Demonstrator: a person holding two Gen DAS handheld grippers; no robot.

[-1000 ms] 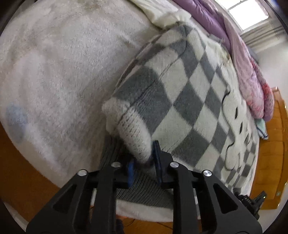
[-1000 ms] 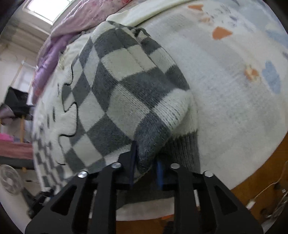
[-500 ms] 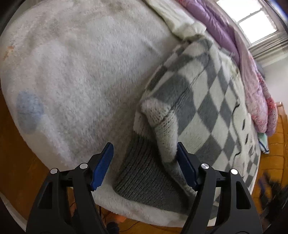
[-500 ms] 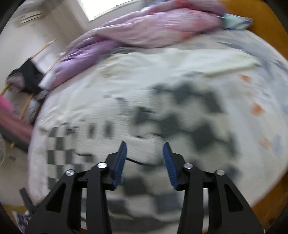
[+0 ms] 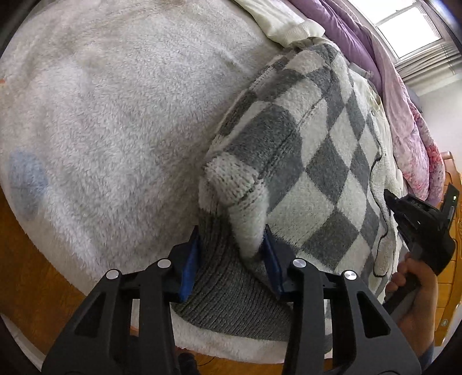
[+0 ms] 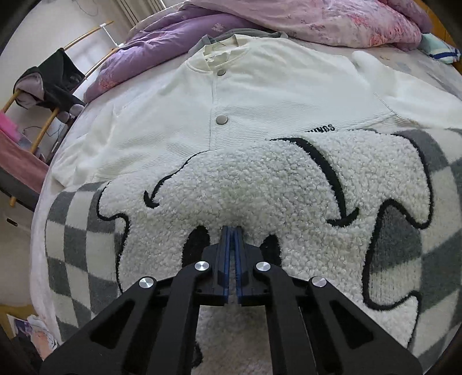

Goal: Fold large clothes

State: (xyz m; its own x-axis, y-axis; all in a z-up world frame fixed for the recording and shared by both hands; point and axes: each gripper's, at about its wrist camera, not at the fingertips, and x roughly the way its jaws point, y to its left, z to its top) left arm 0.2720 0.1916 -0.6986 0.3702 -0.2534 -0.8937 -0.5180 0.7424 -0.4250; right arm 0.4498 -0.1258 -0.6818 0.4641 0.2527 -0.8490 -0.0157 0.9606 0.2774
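A grey-and-white checkered knit sweater (image 5: pixel 311 161) with a fluffy white animal patch (image 6: pixel 260 196) lies on the bed. Its sleeve is folded across the body, and the sleeve end (image 5: pixel 242 213) droops between the fingers of my left gripper (image 5: pixel 231 248), whose jaws are apart around it and the grey ribbed hem (image 5: pixel 231 291). My right gripper (image 6: pixel 231 230) is shut and empty, its tips resting at the fluffy patch. The right gripper also shows in the left wrist view (image 5: pixel 418 228), held by a hand.
A white snap-button jacket (image 6: pixel 231 95) lies flat beyond the sweater. Purple and pink quilts (image 6: pixel 288 23) pile at the far side. The fluffy white blanket (image 5: pixel 101 115) covers the bed; wooden floor (image 5: pixel 26 245) lies below its edge. A rack with clothes (image 6: pixel 43 83) stands at left.
Both grippers let go of the folded sleeve. The left jaws opened, then narrowed around the sleeve end. The right gripper moved over to the fluffy patch and shut empty.
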